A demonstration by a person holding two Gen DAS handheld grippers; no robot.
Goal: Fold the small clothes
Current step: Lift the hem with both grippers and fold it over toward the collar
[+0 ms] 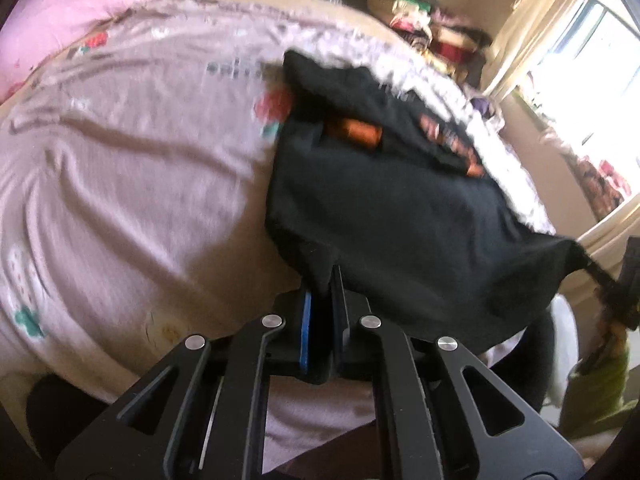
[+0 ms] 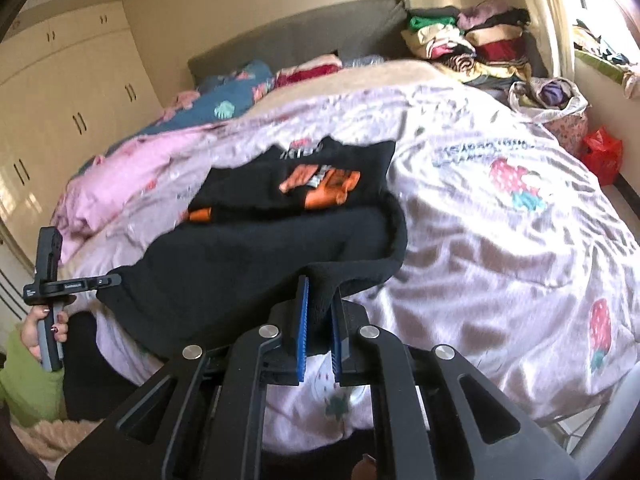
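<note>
A black garment with an orange print (image 1: 400,208) lies on the pink strawberry-print bedcover (image 1: 132,168), its near edge lifted. My left gripper (image 1: 322,280) is shut on the garment's near left corner. My right gripper (image 2: 320,292) is shut on the near right corner of the same garment (image 2: 260,248). The orange print (image 2: 320,188) faces up on the far half. The left gripper (image 2: 105,281) and the hand that holds it show at the left edge of the right wrist view. The right gripper (image 1: 600,278) shows at the right edge of the left wrist view.
A pile of folded clothes (image 2: 468,40) sits at the bed's head on the right. A pink quilt (image 2: 120,184) and a blue pillow (image 2: 236,96) lie at the far left. A bag (image 2: 552,104) and a red bag (image 2: 602,154) stand beside the bed. A wardrobe (image 2: 68,100) is on the left.
</note>
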